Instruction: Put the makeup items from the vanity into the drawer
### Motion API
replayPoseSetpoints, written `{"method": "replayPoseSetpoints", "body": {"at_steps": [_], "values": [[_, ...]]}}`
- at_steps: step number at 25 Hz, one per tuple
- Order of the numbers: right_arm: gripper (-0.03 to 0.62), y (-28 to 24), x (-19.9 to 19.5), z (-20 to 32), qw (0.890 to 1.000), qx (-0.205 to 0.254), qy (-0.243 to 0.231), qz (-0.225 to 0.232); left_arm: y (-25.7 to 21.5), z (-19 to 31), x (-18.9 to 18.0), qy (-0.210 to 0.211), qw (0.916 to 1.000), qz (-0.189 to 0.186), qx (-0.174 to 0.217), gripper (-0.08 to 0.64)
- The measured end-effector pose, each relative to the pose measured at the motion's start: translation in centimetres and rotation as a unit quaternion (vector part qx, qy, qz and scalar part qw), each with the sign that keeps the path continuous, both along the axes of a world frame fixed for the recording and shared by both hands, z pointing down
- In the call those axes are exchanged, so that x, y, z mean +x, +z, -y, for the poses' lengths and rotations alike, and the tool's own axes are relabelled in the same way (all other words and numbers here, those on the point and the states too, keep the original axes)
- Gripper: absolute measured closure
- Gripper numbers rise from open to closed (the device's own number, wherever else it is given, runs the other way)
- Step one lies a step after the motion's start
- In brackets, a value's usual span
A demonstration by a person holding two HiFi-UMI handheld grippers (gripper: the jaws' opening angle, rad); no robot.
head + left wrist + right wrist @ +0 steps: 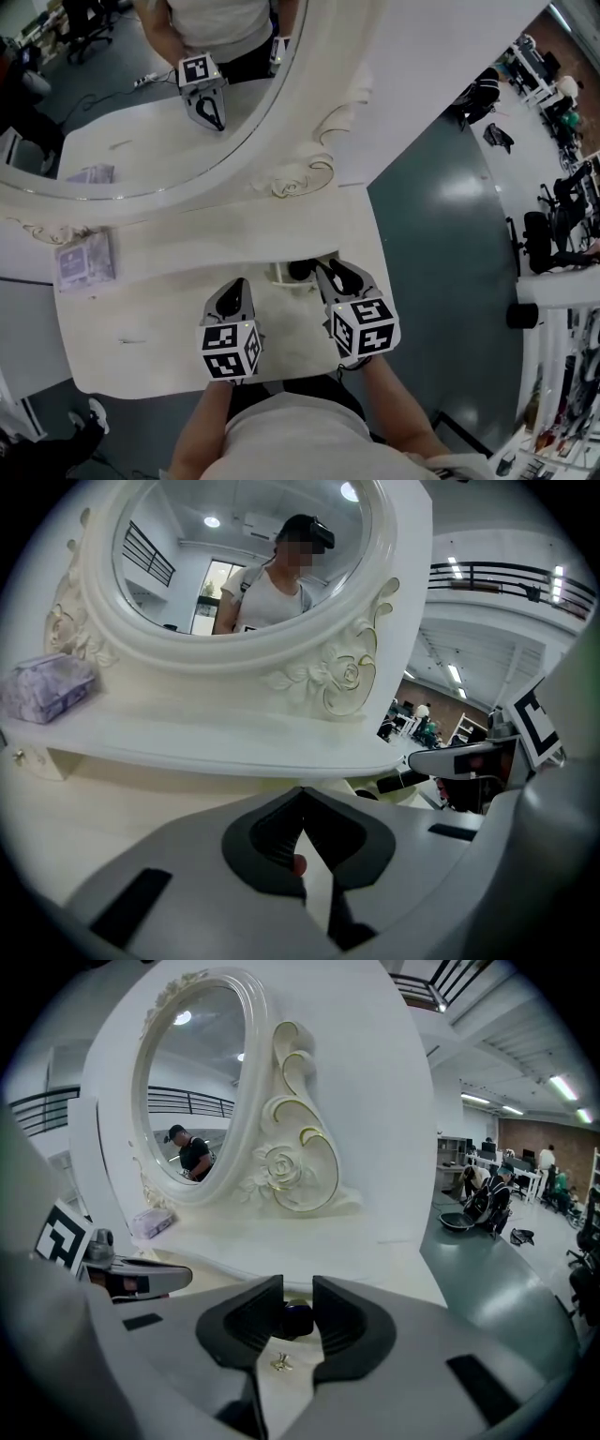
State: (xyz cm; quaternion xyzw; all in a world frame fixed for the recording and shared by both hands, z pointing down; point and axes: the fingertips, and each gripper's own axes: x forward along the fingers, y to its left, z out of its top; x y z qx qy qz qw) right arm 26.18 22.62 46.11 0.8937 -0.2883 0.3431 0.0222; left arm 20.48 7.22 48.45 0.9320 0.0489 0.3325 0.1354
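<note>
While the person stands at the white vanity (141, 337), its oval mirror (122, 112) with a carved rose frame takes up the upper part of the head view, and the tabletop runs below a raised shelf (187, 244); both grippers are held side by side over the tabletop, pointing at the shelf's front edge; left gripper (238, 284): jaws closed tip to tip, nothing gripped between them; right gripper (317, 268): jaws narrowly parted and clamped on a small round dark-blue jar (298, 1319), held just in front of the shelf edge, above the tabletop; purple packet (84, 261): lying flat on the shelf, at its left end, well apart from both grippers; small gold knob (279, 1363): visible through the gap under the right jaws, just below the jar.
</note>
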Motion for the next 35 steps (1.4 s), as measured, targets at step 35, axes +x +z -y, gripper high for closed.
{"method": "replayPoseSetpoints", "body": {"at_steps": [35], "values": [[0.425,-2.8,-5.4,0.1,0.995,-0.005,0.085,-0.044,-2.6,4.7,-6.4,-0.012,0.9994,-0.034,0.002,0.555]]}}
